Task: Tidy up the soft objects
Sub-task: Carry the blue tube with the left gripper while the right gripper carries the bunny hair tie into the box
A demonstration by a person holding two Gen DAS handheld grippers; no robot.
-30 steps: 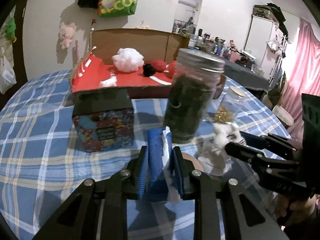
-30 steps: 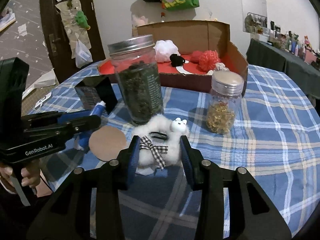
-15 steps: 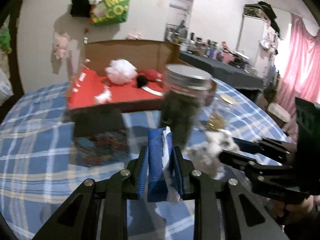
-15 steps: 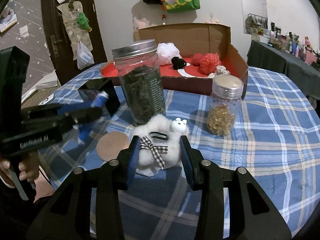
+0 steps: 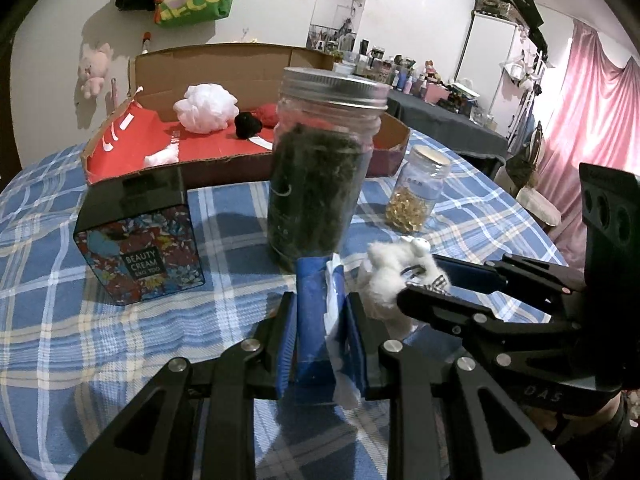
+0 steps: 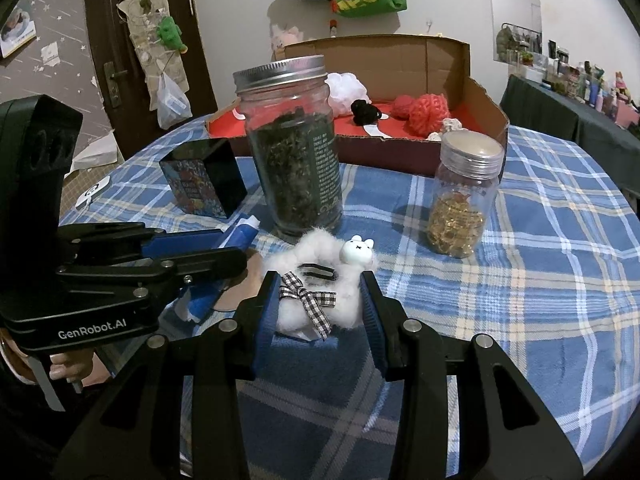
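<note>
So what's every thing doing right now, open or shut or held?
Left tongs: shut on blue packet.
Right tongs: shut on fluffy white toy.
Big jar: upright, lid on.
Small jar: upright, lid on.
Cardboard box: open.
Beauty cream box: closed.

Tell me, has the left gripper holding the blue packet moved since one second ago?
Yes. In the right wrist view the left gripper and blue packet now sit higher, closer to the big dark-filled glass jar.
</note>
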